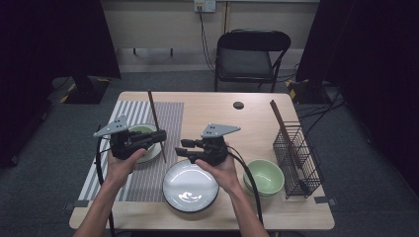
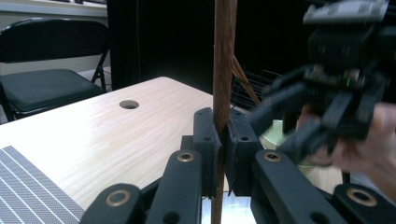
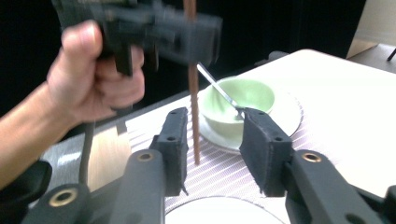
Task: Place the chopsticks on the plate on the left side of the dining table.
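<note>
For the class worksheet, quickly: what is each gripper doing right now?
Left gripper: closed on the brown chopstick, held upright.
Right gripper: open, holding nothing; the chopstick's lower end stands between its jaws, untouched.

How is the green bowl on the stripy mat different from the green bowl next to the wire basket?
The bowl on the striped mat sits on a white plate and has a spoon in it. The bowl beside the wire basket sits straight on the bare table and looks empty, with no spoon. The first is at the left gripper, the second near the table's right side. Both are pale green and upright.
</note>
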